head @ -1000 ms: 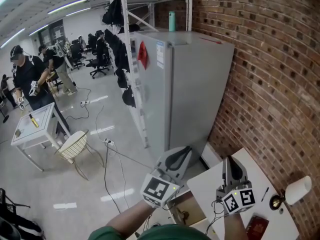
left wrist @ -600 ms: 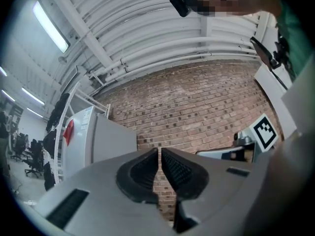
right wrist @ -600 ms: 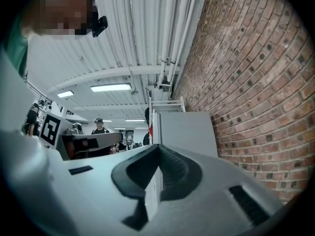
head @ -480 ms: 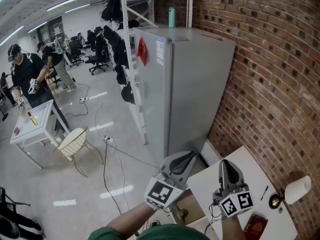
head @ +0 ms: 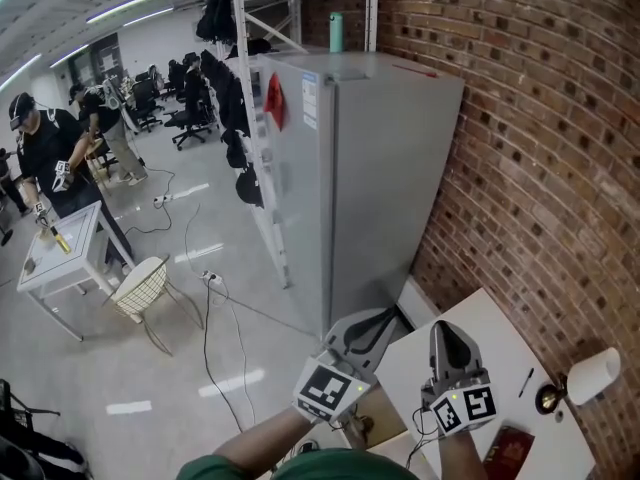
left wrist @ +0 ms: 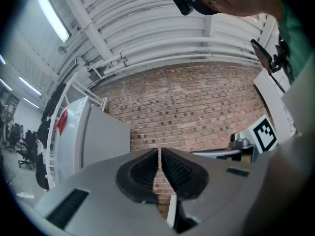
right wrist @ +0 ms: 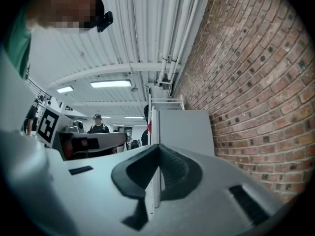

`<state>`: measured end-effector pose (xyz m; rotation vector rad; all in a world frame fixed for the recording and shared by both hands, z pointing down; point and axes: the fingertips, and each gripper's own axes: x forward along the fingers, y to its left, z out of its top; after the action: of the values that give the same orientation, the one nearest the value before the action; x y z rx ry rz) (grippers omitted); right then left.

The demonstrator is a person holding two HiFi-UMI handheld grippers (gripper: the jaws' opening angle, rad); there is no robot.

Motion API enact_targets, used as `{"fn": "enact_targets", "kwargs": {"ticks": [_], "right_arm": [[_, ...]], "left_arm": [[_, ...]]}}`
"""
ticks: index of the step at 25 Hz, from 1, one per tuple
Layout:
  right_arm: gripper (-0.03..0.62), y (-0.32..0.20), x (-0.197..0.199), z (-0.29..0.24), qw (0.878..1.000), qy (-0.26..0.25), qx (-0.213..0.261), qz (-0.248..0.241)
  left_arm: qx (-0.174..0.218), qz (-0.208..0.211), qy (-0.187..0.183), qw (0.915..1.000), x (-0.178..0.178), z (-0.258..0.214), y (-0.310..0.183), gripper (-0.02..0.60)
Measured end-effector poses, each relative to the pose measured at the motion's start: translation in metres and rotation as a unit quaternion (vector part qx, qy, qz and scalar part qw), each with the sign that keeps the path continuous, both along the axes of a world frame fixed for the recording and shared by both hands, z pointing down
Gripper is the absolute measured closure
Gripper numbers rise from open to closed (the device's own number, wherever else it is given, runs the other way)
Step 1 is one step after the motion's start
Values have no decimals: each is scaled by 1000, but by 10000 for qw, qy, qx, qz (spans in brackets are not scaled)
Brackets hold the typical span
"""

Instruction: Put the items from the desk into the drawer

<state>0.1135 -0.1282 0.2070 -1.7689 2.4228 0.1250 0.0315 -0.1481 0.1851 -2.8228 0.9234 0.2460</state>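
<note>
**Left gripper** point(head: 372, 320): jaws pressed together, empty, tips just past the desk's point(head: 500, 343) left edge.

**Right gripper** point(head: 441, 330): jaws likewise closed on nothing, over the white desk top.

**Items:**
- Pen point(head: 526, 382), right of the right jaws.
- Red booklet point(head: 509, 449), right of and behind them, near the desk's front edge.
- Brownish patch point(head: 385, 418), below and between both grippers; possibly the drawer, too little shows.

**Clearance:**
- Grey cabinet point(head: 385, 178) ahead of both jaws.
- Brick wall point(head: 540, 148) close on the right.
- Open floor point(head: 170, 368) left of the left jaws.

**Writing:** red sticker point(head: 272, 101) and white label point(head: 310, 103) on the cabinet, neither legible.
</note>
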Motion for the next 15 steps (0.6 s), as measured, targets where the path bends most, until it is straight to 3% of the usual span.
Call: {"fn": "enact_targets", "kwargs": {"ticks": [4, 15], "right_arm": [[591, -3, 10, 6, 9997, 15, -168, 200], [591, 0, 9, 4, 9999, 30, -102, 53]], "left_arm": [[-35, -48, 40, 10000, 2, 1, -3, 561], [-267, 1, 123, 9996, 5, 4, -5, 561]]}}
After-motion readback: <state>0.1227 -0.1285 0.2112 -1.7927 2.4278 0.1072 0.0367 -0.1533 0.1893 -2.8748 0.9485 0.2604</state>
